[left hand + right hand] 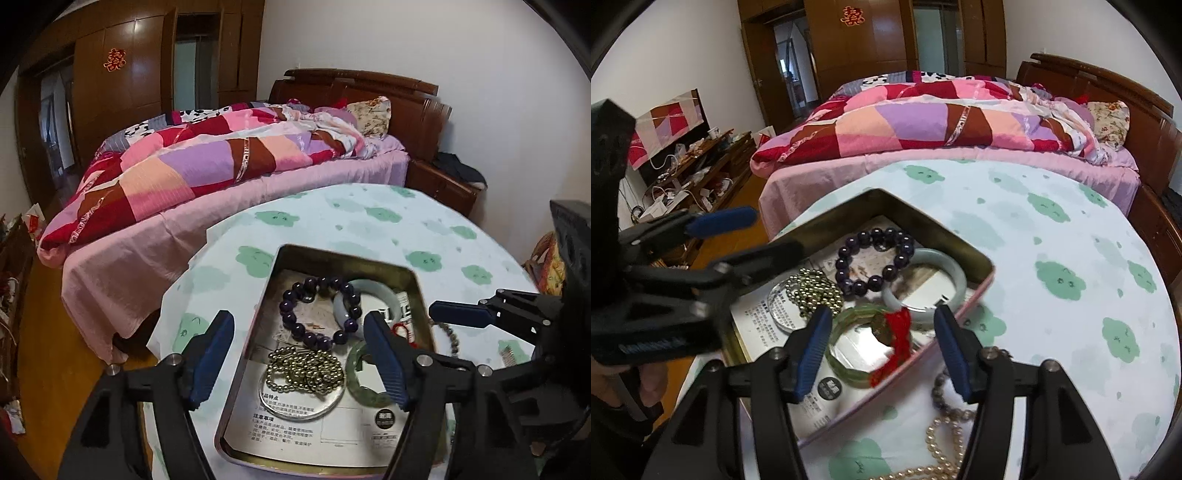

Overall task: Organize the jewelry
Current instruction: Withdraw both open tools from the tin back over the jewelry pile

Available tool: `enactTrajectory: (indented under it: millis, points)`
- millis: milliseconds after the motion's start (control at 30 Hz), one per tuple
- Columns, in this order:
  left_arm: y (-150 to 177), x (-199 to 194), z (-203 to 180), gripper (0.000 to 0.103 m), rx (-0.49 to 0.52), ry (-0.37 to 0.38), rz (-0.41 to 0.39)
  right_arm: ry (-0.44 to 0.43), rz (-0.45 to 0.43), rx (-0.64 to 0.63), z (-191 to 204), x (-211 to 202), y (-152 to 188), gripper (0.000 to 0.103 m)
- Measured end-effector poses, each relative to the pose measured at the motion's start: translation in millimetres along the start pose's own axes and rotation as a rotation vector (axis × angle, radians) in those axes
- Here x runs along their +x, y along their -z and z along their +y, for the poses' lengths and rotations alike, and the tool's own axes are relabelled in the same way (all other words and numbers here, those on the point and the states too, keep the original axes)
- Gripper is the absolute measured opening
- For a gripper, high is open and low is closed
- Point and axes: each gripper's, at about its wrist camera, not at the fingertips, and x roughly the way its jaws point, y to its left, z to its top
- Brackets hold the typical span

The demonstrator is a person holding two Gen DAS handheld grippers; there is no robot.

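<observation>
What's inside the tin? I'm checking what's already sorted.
The tin holds a purple bead bracelet, pale bangle, green bangle, gold beads and printed paper; paper hides its floor.

patchwork quilt [192, 162] on bed [155, 266]; wooden wardrobe [886, 48]

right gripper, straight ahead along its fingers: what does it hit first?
Likely the red tassel lying over the green bangle in the tin. The right gripper, jaws open and empty, points down at them; depth is unclear, so tassel or bangle.

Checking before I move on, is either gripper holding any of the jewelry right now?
No. The left gripper and right gripper both stand open above the tin, nothing pinched between their pads.
</observation>
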Motion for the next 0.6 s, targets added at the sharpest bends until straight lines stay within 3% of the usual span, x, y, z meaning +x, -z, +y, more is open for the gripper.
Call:
enactTrajectory:
  millis: [300, 600]
  points:
    - [-2.9, -7.3, -3.0, 0.073, 0.01, -0.035, -0.022, 0.037, -0.055, 0.057, -31.8, -39.7, -0.2, 0.068]
    - [-0.8, -16.9, -24.5, 0.073, 0.063, -0.069, -0.03, 0.109, -0.021, 0.141, -67.1, -59.5, 44.7, 0.068]
